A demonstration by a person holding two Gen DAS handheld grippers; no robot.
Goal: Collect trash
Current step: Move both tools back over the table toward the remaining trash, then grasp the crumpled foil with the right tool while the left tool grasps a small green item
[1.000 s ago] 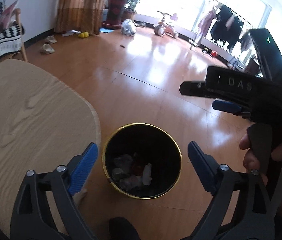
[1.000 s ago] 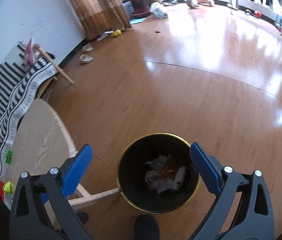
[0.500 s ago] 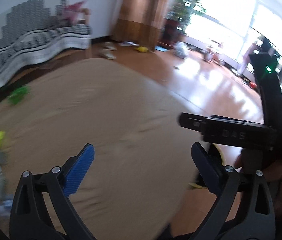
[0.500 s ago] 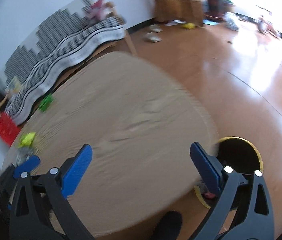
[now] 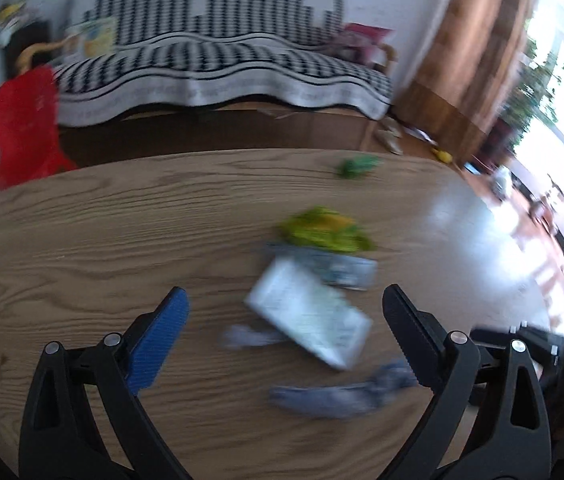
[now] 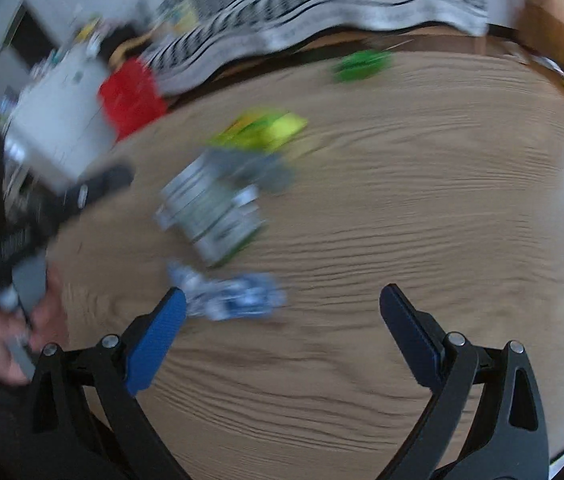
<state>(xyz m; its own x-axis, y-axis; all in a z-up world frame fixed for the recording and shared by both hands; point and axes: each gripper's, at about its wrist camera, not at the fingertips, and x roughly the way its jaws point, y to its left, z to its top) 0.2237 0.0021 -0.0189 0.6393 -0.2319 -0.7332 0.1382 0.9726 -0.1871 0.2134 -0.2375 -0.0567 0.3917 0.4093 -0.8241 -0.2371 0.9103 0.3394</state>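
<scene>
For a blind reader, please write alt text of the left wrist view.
An open gripper hovers over a wooden table with blurred trash: a white packet, a yellow-green wrapper and a blue-grey wrapper. A striped sofa stands behind.

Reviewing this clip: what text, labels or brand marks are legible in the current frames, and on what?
None can be read; both views are motion-blurred.
White carton: printed lines, blurred.
Blue-and-white wrapper: pattern only, blurred.
Yellow-green packet: no legible print.
Left gripper seen from the right wrist: white lettering on its body, smeared.

Both wrist cameras look down, close, over the wooden table (image 5: 82,240), sharing its scattered wrappers (image 6: 210,208).
</scene>
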